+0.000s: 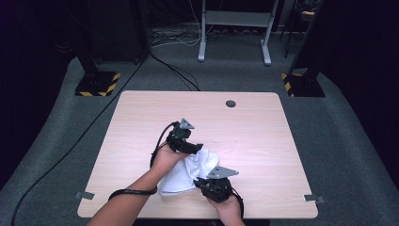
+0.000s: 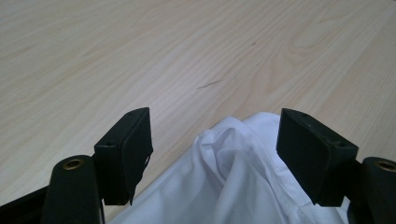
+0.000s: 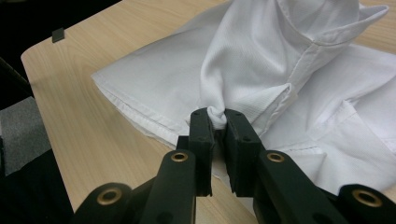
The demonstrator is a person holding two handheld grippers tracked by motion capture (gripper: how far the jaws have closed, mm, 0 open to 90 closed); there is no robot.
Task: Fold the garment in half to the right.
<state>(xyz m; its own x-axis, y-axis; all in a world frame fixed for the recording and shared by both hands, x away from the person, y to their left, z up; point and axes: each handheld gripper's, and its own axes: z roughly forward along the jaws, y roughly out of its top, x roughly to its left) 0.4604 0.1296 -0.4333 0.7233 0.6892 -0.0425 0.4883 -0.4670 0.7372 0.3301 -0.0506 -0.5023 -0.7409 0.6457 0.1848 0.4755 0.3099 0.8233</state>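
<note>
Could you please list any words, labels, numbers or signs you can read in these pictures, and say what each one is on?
None: no view has readable text.
White shirt: plain cloth, no label or print in sight.
Table: bare wood, no writing.
Left gripper and right gripper: black jaws with no marking.
Floor stands: yellow and black warning stripes, a sign without words.

One white cloth (image 1: 182, 175) near the table's (image 1: 263, 136) front edge; two grippers, left (image 1: 194, 148) and right (image 1: 201, 183); one round hole (image 1: 230, 103) near the back edge; two metal clips at the front corners.
</note>
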